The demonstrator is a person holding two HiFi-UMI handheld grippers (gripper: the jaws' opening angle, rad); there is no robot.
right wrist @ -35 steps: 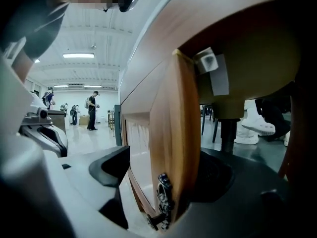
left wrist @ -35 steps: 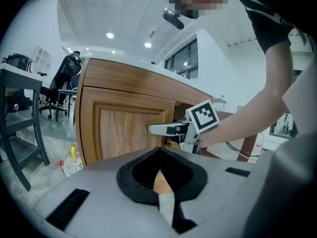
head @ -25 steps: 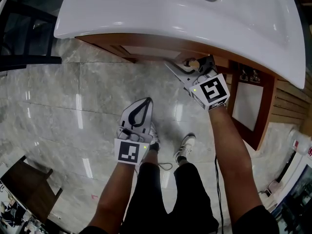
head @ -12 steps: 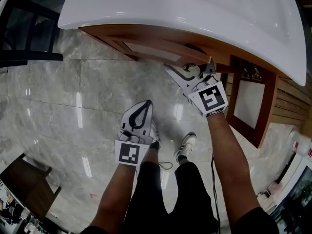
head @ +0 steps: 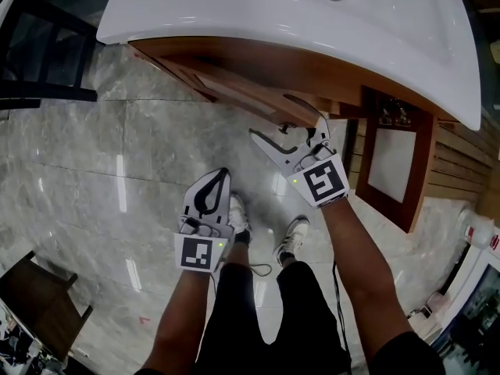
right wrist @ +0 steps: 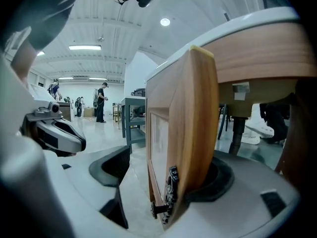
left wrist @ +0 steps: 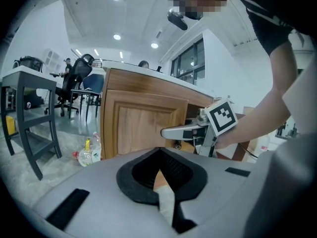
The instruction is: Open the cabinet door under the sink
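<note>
**Head view:** The cabinet door (head: 234, 92) stands partway out from under the white sink (head: 273, 18). Its free edge reaches in btwn the jaws of the R gripper (head: 285, 135), which are spread wide. Open floor (head: 117, 155) lies to the L of that gripper and below it. A 2nd door (head: 397, 166), hung open, stands near on its R side. The L gripper (head: 224, 172) is held lower, well apart from the cabinet door and above the shoes (head: 293, 237). Its jaws are closed tip to tip w/ nothing held.

**L gripper view:** The L gripper (left wrist: 158, 152) is seen w/ jaws met at the tips around an empty loop. The door (left wrist: 143, 123) faces it, ahead and slightly L. The R gripper (left wrist: 183, 132) is ahead to the R, at the door's edge. A plastic bottle (left wrist: 89, 152) lies on the floor ahead on the L, beside the cabinet.

**R gripper view:** The jaws of the R gripper (right wrist: 163, 172) are wide apart, not clamped. The door (right wrist: 193, 133) stands upright btwn them, its edge laid against the R-hand jaw. A clear gap is left btwn the door face and the L-hand jaw. A dark handle (right wrist: 171, 192) sits low on that face, inside the jaws. The L gripper (right wrist: 54, 130) is off to the L.
</note>
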